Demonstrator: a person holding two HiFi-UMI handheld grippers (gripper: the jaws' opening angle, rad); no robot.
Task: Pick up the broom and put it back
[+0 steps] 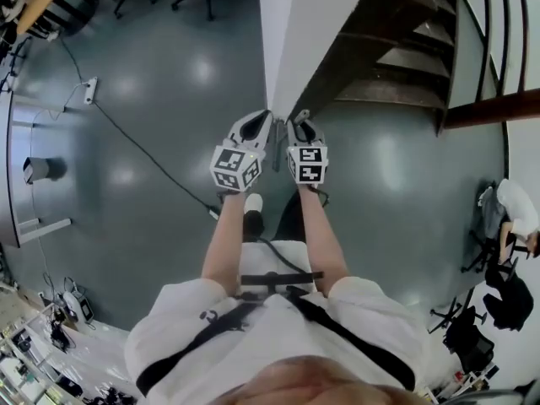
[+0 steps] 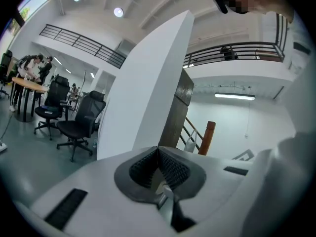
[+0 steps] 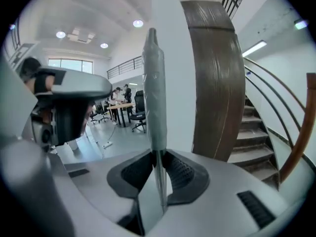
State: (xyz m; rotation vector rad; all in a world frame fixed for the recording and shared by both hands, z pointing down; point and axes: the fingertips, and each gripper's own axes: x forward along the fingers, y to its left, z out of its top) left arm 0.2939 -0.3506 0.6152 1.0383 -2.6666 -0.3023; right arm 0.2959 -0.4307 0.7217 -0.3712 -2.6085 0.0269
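The broom's grey handle (image 3: 154,83) stands upright between the jaws of my right gripper (image 3: 157,154), whose pads press on its thin metal pole. From the head view the pole (image 1: 277,146) is only a thin grey sliver between the two grippers. The brush end is hidden. My right gripper (image 1: 300,123) and left gripper (image 1: 260,120) are raised side by side in front of the person's chest. In its own view, the left gripper (image 2: 158,154) has its pads closed together with no broom between them. Its body (image 3: 69,102) shows at the left of the right gripper view.
Straight ahead are a white wall end (image 1: 291,24) and a dark wooden staircase (image 1: 396,49) with a wooden post (image 2: 207,137). Black office chairs (image 2: 79,122) stand to the left. A cable (image 1: 143,150) and a power strip (image 1: 89,89) lie on the grey floor. A person (image 1: 515,209) sits far right.
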